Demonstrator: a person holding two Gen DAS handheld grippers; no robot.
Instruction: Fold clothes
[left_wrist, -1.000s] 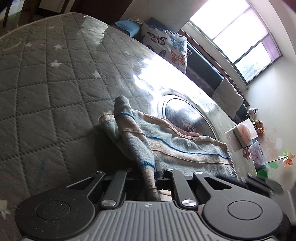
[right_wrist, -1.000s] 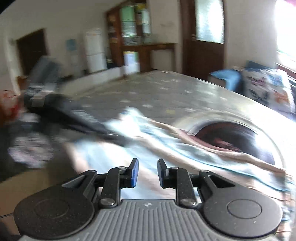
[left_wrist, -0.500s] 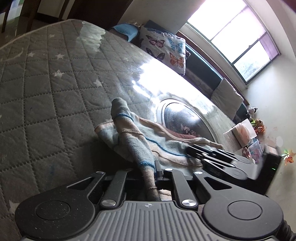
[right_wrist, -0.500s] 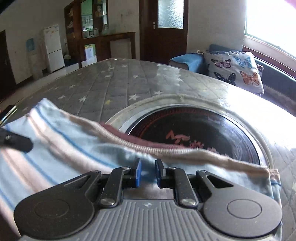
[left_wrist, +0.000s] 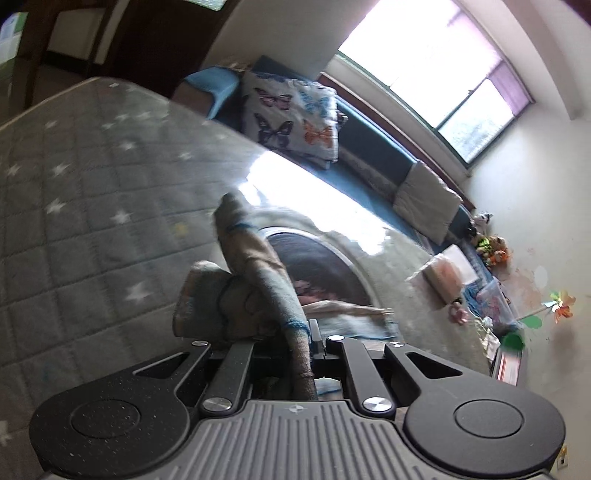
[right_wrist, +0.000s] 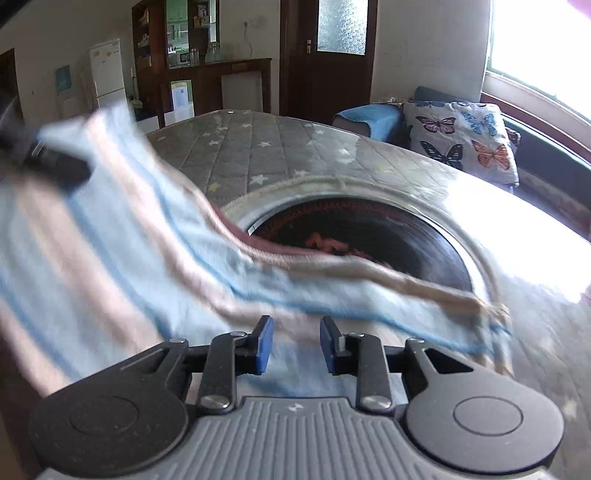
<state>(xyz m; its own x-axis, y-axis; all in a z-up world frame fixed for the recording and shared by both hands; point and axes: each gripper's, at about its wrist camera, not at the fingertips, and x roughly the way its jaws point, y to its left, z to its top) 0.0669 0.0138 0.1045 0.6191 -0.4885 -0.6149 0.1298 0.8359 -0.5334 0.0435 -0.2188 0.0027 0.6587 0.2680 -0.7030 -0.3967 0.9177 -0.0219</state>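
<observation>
left wrist view: the left gripper (left_wrist: 299, 332) is clamped on a bunched edge of the striped cloth (left_wrist: 258, 280), which rises from lower centre to mid-frame; half a second ago the cloth lay spread flat to the right with the other gripper on it, now it is lifted and gathered in a lump, and the other gripper is gone from this view; the quilted table (left_wrist: 92, 192) fills the left, blurred by motion

right wrist view: the right gripper (right_wrist: 295, 345) stands fairly wide with nothing between its blue pads (right_wrist: 264, 345); half a second ago they were nearly together; the cloth (right_wrist: 147, 258) sweeps up to the upper left, where the left gripper (right_wrist: 59, 166) carries it, while its right end trails by the dark round inset (right_wrist: 388, 236); i judge the right has let go and the left is drawing one side over for a fold
</observation>
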